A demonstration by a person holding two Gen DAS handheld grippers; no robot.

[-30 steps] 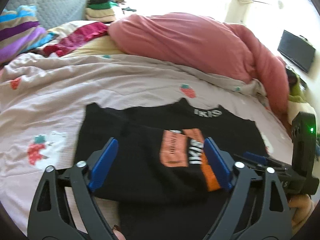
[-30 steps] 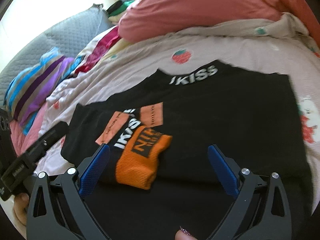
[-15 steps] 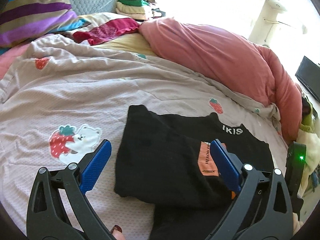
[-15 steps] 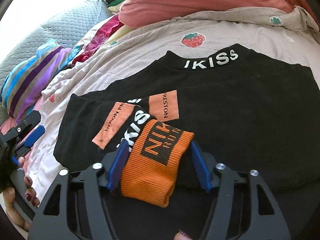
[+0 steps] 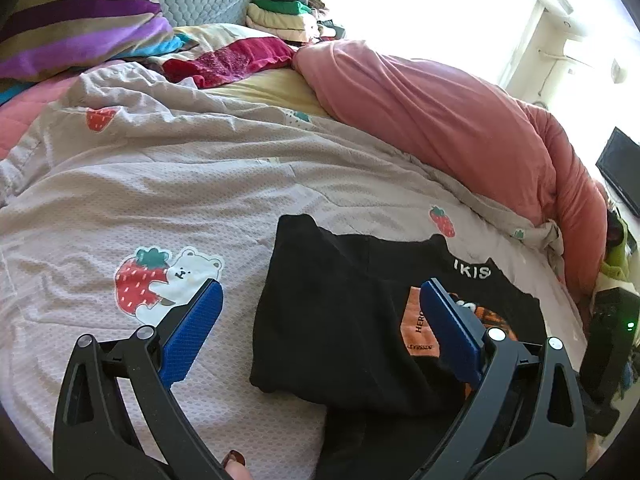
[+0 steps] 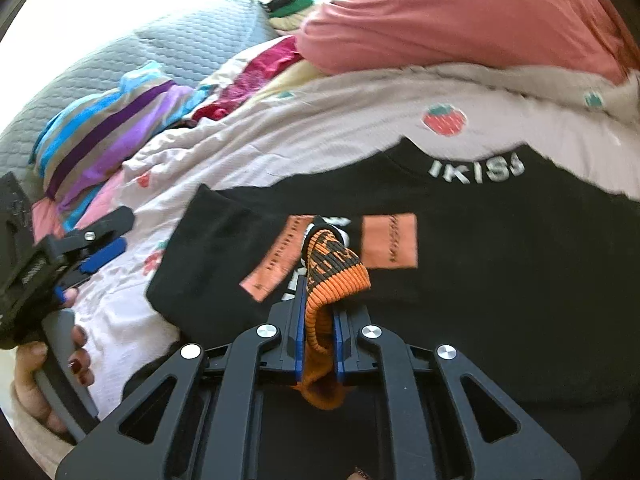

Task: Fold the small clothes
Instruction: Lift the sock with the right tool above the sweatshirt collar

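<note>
Right claw [image 6: 317,320] had just closed, clamped on the orange cuff [image 6: 334,268] of the black sweater [image 6: 500,264]. Left claw [image 5: 320,304] spread wide, nothing between, over the sweater's left edge. Sweater lay flat on the strawberry-print bedsheet [image 5: 160,184].

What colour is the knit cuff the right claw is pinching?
Orange with black lettering, on the ribbed knit cuff; right wrist view.

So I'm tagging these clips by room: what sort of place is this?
Most likely a bedroom: the black top lies on a strawberry-print bedsheet, with a pink duvet bunched behind it and a striped pillow against a quilted grey headboard.
</note>
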